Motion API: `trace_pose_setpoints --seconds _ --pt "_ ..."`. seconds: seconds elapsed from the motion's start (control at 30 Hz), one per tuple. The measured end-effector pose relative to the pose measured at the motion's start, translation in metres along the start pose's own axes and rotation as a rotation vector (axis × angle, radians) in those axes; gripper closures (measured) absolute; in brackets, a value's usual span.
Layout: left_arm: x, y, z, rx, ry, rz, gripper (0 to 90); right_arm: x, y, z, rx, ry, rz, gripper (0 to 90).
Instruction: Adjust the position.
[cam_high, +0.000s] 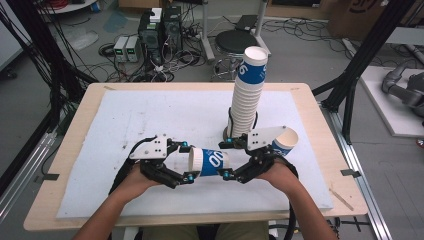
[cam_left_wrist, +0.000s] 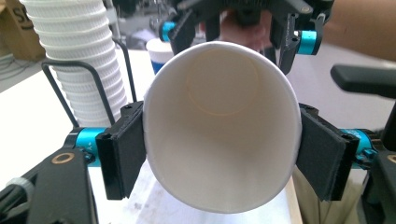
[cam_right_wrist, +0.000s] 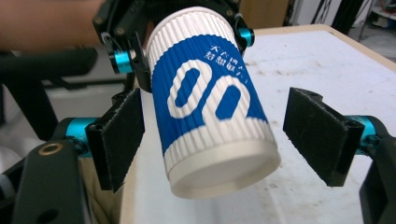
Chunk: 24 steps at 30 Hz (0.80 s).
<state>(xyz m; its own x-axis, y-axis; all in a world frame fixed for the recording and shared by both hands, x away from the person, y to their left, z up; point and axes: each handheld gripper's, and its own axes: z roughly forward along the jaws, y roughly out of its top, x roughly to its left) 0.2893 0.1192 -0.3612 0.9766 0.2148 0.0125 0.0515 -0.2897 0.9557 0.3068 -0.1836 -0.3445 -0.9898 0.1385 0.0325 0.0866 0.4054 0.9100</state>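
Paper cup (cam_high: 210, 162), blue-and-white ribbed, held level above the surface (cam_high: 150, 120), mouth toward the left tool (cam_high: 185, 163), base toward the right tool (cam_high: 226, 159). Left tool pinching the cup at its rim: both pads (cam_left_wrist: 122, 149) pressed on the outer wall, rim squeezed slightly oval. Right tool spread: pads (cam_right_wrist: 122, 133) standing apart from the cup wall on either side, base end between them, no contact.

Behind the right tool: tall stack of cups (cam_high: 246, 97) upright in a wire holder (cam_left_wrist: 95, 84); second single cup (cam_high: 285, 140) lying just beyond the right tool.

Step in hand, as judged: hand-over of one cup between tools, grip now on the left side.

Next move: draw the right tool clear of the base without brushing it; keep left-tool pressure light to avoid crushing the rim; then carry the cup toward its placement.
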Motion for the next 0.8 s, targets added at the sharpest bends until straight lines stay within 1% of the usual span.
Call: trace_pose_setpoints --seconds 0.07,0.1,0.13,0.27,0.4,0.57,0.67,0.73,0.8 --pt "0.000 0.004 -0.001 0.029 0.004 0.008 24.5 0.001 0.004 0.002 0.034 -0.024 -0.040 20.9" --pt "0.001 0.006 -0.001 0.051 0.005 0.015 24.5 0.002 0.006 0.003 0.049 -0.035 -0.055 20.9" --pt "0.001 0.008 -0.002 0.062 0.008 0.018 24.5 0.003 0.009 0.005 0.075 -0.046 -0.075 20.9" --pt "0.002 0.016 -0.003 0.126 0.011 0.029 24.5 0.005 0.018 0.013 0.143 -0.049 -0.136 20.9" --pt "0.004 0.020 -0.002 0.171 0.007 0.029 24.5 0.006 0.023 0.019 0.203 -0.053 -0.179 20.9" --pt "0.008 0.022 -0.001 0.213 0.006 0.026 24.4 0.007 0.027 0.028 0.264 -0.051 -0.221 21.0" --pt "0.009 0.022 0.000 0.229 0.009 0.022 24.5 0.007 0.029 0.032 0.294 -0.050 -0.233 21.0" --pt "0.009 0.022 0.001 0.240 0.008 0.027 24.5 0.007 0.030 0.034 0.310 -0.048 -0.244 21.0" --pt "0.009 0.023 0.001 0.250 0.008 0.029 24.5 0.008 0.031 0.036 0.327 -0.047 -0.244 21.1"
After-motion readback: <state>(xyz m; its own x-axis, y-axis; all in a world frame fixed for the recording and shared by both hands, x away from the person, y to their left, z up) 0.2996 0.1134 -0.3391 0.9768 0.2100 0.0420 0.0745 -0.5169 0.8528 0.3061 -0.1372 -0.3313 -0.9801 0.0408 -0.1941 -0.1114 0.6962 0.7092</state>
